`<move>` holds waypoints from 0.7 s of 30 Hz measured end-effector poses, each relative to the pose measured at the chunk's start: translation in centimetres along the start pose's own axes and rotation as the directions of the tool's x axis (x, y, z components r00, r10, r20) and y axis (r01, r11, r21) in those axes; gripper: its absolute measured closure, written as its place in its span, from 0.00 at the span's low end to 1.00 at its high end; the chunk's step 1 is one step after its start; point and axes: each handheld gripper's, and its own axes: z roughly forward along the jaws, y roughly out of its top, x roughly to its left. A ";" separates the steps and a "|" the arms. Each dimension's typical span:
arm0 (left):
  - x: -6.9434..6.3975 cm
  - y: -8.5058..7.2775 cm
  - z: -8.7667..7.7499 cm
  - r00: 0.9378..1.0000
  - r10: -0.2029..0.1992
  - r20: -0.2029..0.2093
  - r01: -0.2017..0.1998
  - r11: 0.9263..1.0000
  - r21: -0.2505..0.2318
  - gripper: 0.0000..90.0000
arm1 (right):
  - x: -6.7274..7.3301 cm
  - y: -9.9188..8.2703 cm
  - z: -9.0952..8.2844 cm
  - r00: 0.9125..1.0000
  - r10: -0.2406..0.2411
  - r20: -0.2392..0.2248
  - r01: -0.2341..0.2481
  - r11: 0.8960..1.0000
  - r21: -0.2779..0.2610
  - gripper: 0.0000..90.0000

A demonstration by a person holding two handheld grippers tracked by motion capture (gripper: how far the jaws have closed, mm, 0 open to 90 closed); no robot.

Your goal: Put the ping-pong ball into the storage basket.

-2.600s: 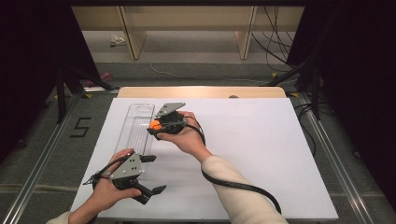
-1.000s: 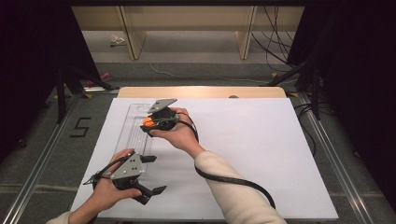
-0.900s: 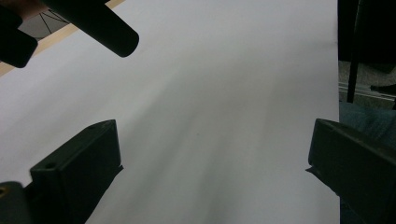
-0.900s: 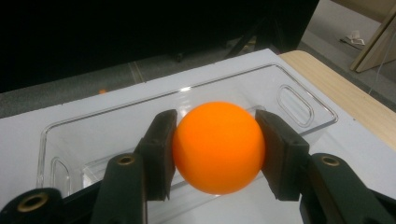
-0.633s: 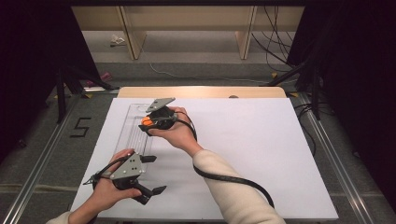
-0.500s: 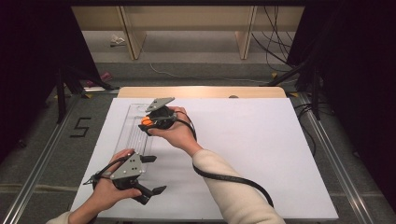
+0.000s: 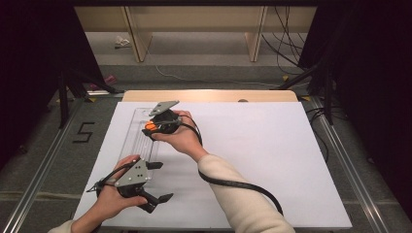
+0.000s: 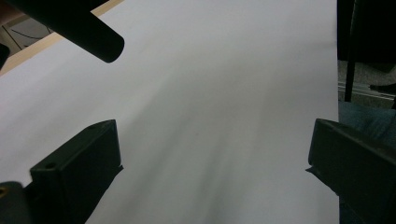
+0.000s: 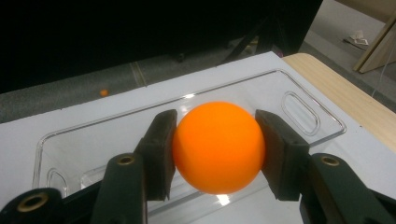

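An orange ball (image 9: 218, 146) sits squeezed between the two black jaws of my right gripper (image 9: 215, 154), which is shut on it. In the high view that gripper (image 7: 149, 129) holds the ball (image 7: 150, 126) over the far part of a clear plastic tray (image 7: 140, 145) on the white table sheet. Through the right gripper view the tray's rim (image 9: 306, 88) and handle slots lie just under the ball. My left gripper (image 7: 156, 200) rests near the table's front left, jaws wide apart and nothing between them; in its own view my left gripper (image 8: 212, 177) faces bare white sheet.
A white sheet (image 7: 272, 160) covers the table, with a wooden strip (image 7: 209, 95) along its far edge. A black cable (image 7: 233, 182) trails from the right gripper past the sleeve. Metal rails (image 7: 43, 160) run beside the table. A small orange speck (image 9: 104, 93) lies on the floor.
The right gripper carried the ball a little farther up and left along the tray, then held still. The left gripper has not moved.
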 end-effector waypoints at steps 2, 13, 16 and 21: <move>0.0 0.0 0.0 1.000 0.000 0.002 0.000 1.000 0.001 0.02 | 0.0 0.1 0.1 1.000 -0.001 -0.001 0.001 1.000 0.000 0.57; 0.0 0.0 0.0 1.000 0.000 0.003 0.000 1.000 0.001 0.02 | 0.2 0.3 0.5 1.000 -0.002 -0.007 0.002 1.000 0.005 0.57; 0.0 0.0 0.0 1.000 0.001 0.004 -0.001 1.000 0.002 0.02 | 0.2 0.3 0.6 1.000 -0.004 -0.007 0.004 1.000 0.005 0.57; -0.1 0.0 0.0 1.000 0.000 0.003 0.000 1.000 0.001 0.02 | 0.3 0.4 0.9 1.000 -0.004 -0.010 0.004 1.000 0.011 0.57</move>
